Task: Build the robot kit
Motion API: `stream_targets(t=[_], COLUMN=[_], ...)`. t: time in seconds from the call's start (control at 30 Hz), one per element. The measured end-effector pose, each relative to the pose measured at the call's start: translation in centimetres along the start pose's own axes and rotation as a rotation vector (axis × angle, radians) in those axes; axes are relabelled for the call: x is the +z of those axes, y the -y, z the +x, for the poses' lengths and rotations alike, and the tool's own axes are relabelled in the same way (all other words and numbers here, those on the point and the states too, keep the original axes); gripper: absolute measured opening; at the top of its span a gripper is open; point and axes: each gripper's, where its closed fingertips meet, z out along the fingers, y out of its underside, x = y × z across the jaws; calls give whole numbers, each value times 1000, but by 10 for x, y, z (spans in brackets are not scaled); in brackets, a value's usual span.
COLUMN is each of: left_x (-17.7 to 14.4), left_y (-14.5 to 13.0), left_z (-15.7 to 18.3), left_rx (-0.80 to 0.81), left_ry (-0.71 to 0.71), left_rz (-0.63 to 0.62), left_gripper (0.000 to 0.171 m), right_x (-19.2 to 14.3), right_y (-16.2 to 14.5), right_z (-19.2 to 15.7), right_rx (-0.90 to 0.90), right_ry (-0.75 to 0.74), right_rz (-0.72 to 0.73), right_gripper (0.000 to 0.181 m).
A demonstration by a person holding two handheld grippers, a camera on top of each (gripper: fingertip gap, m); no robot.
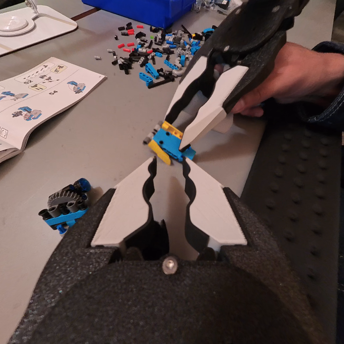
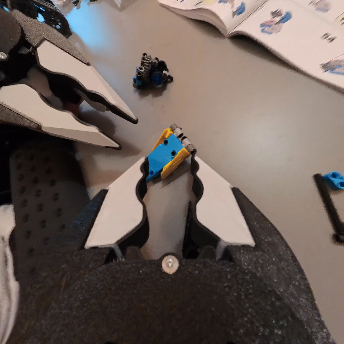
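Right wrist view: blue-and-yellow brick assembly (image 2: 168,157) w/ grey pin row on far edge, clamped at tips of right gripper (image 2: 169,160); left tip on blue corner, right tip by grey pins. Tilted, lower end on or just above grey table (image 2: 251,130), cannot tell which. Grip at very tips leaves most of the assembly exposed, prob. for access by other tool.

Left wrist view: same assembly (image 1: 168,143) just beyond left gripper (image 1: 168,158); jaws parted, nothing between, tips flank its near yellow edge, contact unclear. Right gripper (image 1: 173,134) enters from upper right, held by hand (image 1: 297,78).

Outward: small gear sub-assembly (image 1: 65,206) (black/grey/blue) on table, left of left gripper, apart from both. Open instruction booklet (image 1: 42,98) further left, pages up, within sight for reference presumably. Loose pile of small parts (image 1: 158,50) (black, blue, red, grey) behind, blue bin (image 1: 141,11) beyond. Dark studded mat (image 1: 297,186) along right table edge. White tray (image 1: 37,28) far left corner.
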Motion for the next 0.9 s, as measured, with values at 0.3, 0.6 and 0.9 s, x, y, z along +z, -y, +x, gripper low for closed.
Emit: stream_targets(t=[0.3,0.6,0.9], left_x=[11,26,32], left_y=[10,18,1], left_z=[-7,13,12], left_rx=[-68,157,226], left_ry=[-49,-179,-327], left_rz=[-17,-91,-191], left_gripper=[27,51,69], right_x=[-6,-7,2], right_y=[-4,-1,-10], right_z=[4,-20,-15], right_rx=[-160,-401,-492], right_ry=[-59,-31,-53], right_rz=[-10,20,-56], right_gripper=[55,78,76])
